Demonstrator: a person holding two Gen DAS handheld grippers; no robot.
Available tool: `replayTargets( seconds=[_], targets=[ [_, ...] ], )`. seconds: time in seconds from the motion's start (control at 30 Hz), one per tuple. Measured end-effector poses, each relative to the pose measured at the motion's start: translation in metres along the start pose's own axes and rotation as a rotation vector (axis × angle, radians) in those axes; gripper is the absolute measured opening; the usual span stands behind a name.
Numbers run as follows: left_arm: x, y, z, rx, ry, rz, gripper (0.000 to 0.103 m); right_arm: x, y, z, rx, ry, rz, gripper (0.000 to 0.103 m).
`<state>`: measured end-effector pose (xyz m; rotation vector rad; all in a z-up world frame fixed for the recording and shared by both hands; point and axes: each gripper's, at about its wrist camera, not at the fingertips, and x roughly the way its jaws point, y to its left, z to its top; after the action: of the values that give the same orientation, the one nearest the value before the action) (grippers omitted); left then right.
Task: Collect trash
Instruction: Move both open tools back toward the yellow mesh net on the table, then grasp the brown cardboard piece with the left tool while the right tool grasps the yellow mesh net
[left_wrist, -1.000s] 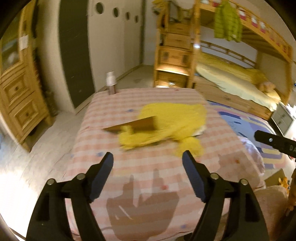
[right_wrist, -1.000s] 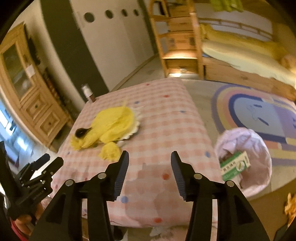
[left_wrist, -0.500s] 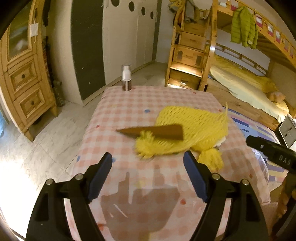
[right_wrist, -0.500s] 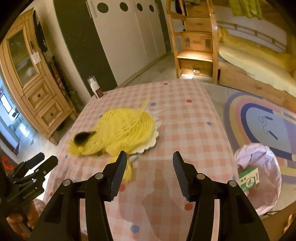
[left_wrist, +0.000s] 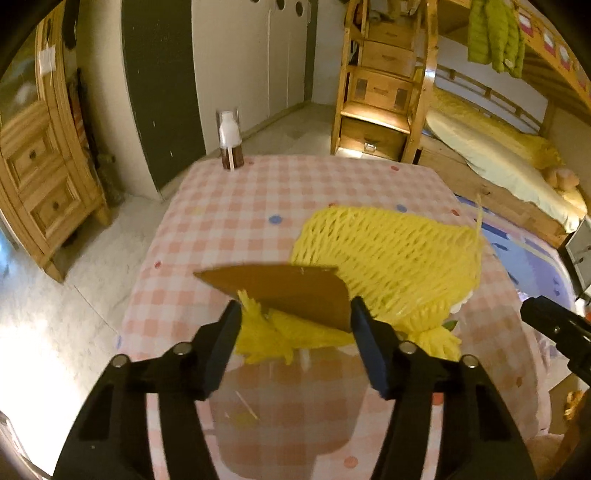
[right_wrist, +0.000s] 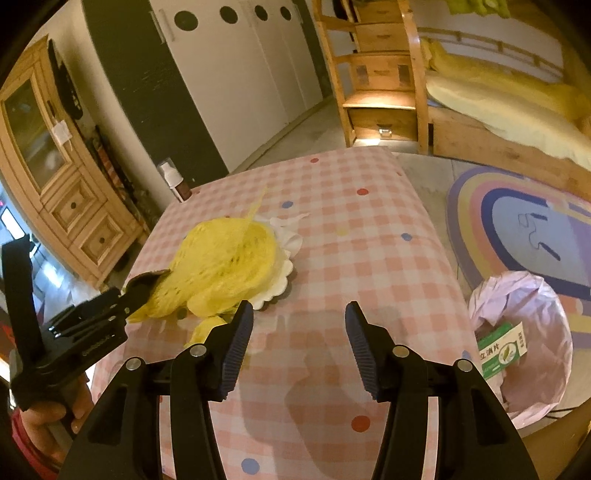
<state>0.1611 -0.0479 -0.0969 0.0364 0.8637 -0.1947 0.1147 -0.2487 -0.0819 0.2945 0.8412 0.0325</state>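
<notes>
A yellow mesh net (left_wrist: 391, 254) lies bunched on the pink checked table (left_wrist: 229, 221), over a white paper plate (right_wrist: 277, 284). A brown cardboard piece (left_wrist: 288, 291) sticks up from the net's near end. My left gripper (left_wrist: 295, 317) is open, its fingers (left_wrist: 225, 339) on either side of the cardboard and the net's tassel. In the right wrist view the left gripper (right_wrist: 144, 288) reaches the net (right_wrist: 225, 262) from the left. My right gripper (right_wrist: 299, 321) is open and empty above the table, right of the net.
A small bottle (left_wrist: 229, 142) stands at the table's far left corner. A pink-lined trash bin (right_wrist: 524, 332) with a green carton (right_wrist: 500, 349) stands on the floor right of the table. A wooden cabinet (left_wrist: 40, 177), bunk bed (left_wrist: 491, 162) and rug (right_wrist: 524, 221) surround it.
My left gripper has moved forward, and the cardboard and net's near end now sit between its fingers. My right gripper has advanced a little over the table.
</notes>
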Motion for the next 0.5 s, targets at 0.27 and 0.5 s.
replayTargets(
  seconds=[0.27,0.5],
  targets=[
    [-0.015,0.017,-0.008,-0.025,-0.004,-0.016,0.016,-0.003,0.009,-0.003,-0.027,0.003,-0.003,0.053],
    [-0.031,0.055,-0.021,-0.088,-0.011,-0.052,0.011,-0.004,0.019,-0.007,-0.049,0.013,-0.001,0.053]
  ],
)
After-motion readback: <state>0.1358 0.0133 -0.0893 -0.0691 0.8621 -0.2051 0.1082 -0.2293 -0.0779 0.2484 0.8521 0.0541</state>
